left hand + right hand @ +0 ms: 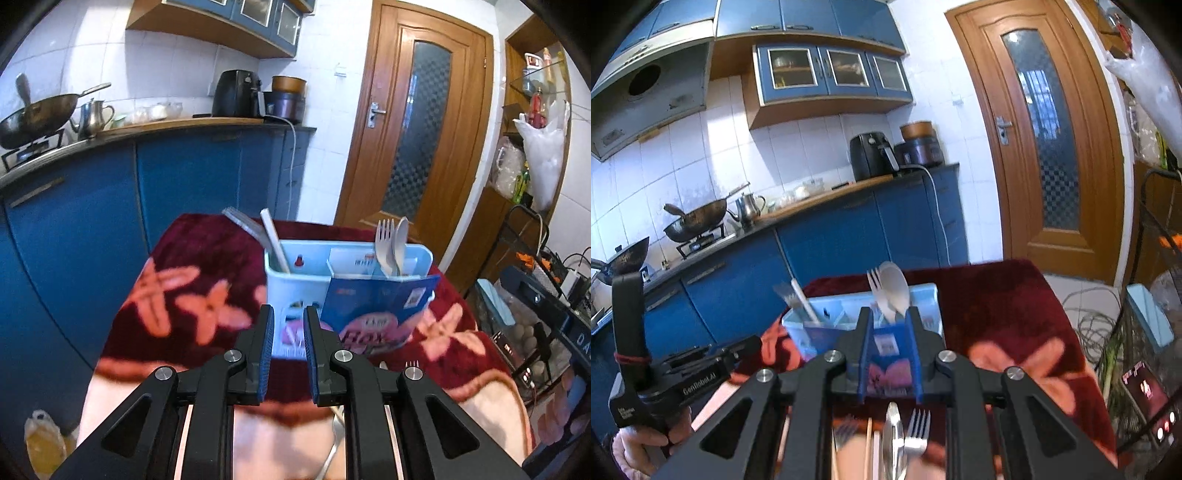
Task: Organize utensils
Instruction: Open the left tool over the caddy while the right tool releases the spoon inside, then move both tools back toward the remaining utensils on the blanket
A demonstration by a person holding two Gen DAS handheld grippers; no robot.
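Now the left gripper [289,321] and right gripper [889,325] both stand slightly open, empty, before the utensil caddy [291,280].

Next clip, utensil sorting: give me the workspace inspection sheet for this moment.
Surface: table under a dark red flowered cloth.
Job's things: light blue caddy holding a white fork and white spoon on its right side, and a white stick-like utensil on its left; metal fork and spoon lying loose near the table's front edge.
Clutter: blue printed packet leaning on the caddy's front.
Grippers: left hand-held gripper and right hand-held gripper, jaws slightly apart, nothing held.
Cables: white cord hanging down the counter front.
Surroundings: blue cabinets, wok on stove, air fryer, wooden door.
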